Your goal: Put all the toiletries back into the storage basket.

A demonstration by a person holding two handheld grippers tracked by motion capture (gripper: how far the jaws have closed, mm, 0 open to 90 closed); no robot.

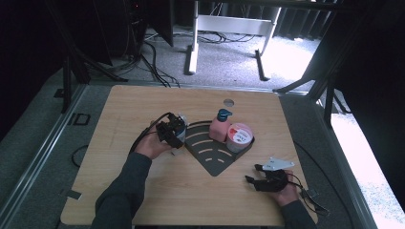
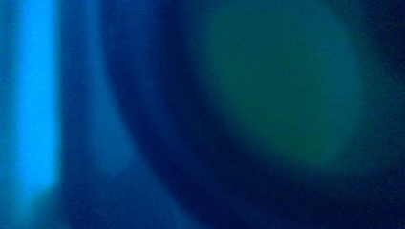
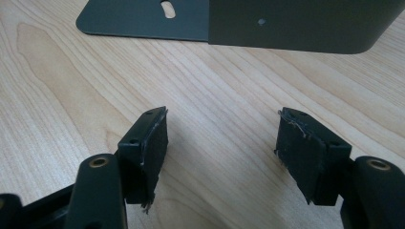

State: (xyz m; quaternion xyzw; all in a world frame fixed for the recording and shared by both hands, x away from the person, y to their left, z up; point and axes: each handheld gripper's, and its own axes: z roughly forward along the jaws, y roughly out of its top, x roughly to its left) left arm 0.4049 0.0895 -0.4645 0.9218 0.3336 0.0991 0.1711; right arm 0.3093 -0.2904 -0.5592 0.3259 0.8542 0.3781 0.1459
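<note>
My right tool (image 1: 260,175) rests low on the wooden surface (image 1: 143,102) nearest me, its jaws standing apart with bare wood between them; in the right gripper view its pads (image 3: 148,143) face the near wall of the dark corner rack (image 3: 305,24) just ahead. Farther out, my left tool (image 1: 173,133) sits at the left edge of that rack (image 1: 215,162), up against a small bottle (image 1: 181,120). The left gripper view is a blue-green blur pressed close to something, so I cannot tell whether the jaws clamp the bottle. Beyond, inside the rack, a pink pump bottle (image 1: 220,128) stands touching a round tub with a pink lid (image 1: 239,135).
</note>
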